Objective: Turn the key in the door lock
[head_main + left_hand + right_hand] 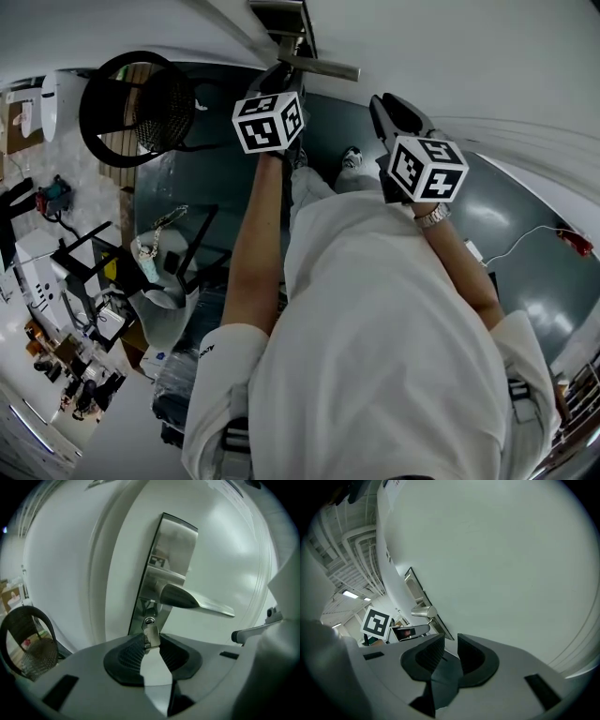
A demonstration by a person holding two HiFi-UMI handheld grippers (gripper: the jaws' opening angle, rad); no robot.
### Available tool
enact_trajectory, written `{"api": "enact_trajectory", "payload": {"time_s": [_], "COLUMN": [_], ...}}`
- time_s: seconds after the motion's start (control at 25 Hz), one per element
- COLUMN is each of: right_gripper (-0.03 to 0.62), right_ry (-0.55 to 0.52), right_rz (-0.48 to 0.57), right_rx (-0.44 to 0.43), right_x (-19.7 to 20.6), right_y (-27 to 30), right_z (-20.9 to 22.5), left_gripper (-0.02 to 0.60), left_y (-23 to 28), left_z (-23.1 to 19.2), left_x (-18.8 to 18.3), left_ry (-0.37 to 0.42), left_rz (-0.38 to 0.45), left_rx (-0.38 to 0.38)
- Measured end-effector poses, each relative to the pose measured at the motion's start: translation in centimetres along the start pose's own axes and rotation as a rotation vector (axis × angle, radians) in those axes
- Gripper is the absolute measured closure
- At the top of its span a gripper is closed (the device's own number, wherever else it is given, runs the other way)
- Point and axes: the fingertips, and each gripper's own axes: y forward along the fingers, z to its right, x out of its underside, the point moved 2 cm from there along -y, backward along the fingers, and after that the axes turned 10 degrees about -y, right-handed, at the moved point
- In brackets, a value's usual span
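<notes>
A steel lock plate (164, 569) with a lever handle (197, 602) is on the white door (70, 564). Below the handle, a small silver key (151, 633) sticks out of the keyhole. My left gripper (152, 641) is shut on the key's flat head, which is pinched between the black ribbed pads (131, 651). In the head view the left gripper (281, 75) reaches up to the plate under the handle (323, 66). My right gripper (450, 648) is open with nothing between its jaws, facing bare door to the right of the handle (423, 612). In the head view the right gripper (386, 103) is beside the left.
A black mesh chair (141, 103) stands left of the door, also in the left gripper view as the chair (28, 641). Cluttered stands and boxes (66, 281) fill the left side. A white cable (525, 239) lies on the grey floor at the right.
</notes>
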Motion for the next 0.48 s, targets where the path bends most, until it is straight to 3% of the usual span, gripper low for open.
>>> {"api": "enact_trajectory", "payload": {"time_s": [0.12,0.24,0.4,0.48], "right_gripper": [0.507,0.507,0.507,0.507], "right_ry": [0.003,0.012,0.022,0.024], "right_rz": [0.000,-0.001,-0.006,-0.005], "right_rx": [0.007,0.018,0.038,0.049], "right_x": [0.1,0.2,0.3,0.3], "right_y": [0.4,0.5,0.6,0.7], "right_z": [-0.9,-1.6,-2.4,-2.9], "left_gripper": [0.482,0.483,0.495,0.497], "left_y": [0.0,-0.2,-0.3,-0.4], "left_z": [-0.4,-0.2,-0.5,-0.7], "left_x": [0.1,0.5,0.4,0.2], "left_ry": [-0.098,-0.073,-0.299,-0.324], "left_rz": [0.000,-0.011,-0.010,-0.004], "left_rx": [0.081,0.097,0.237,0.256]}}
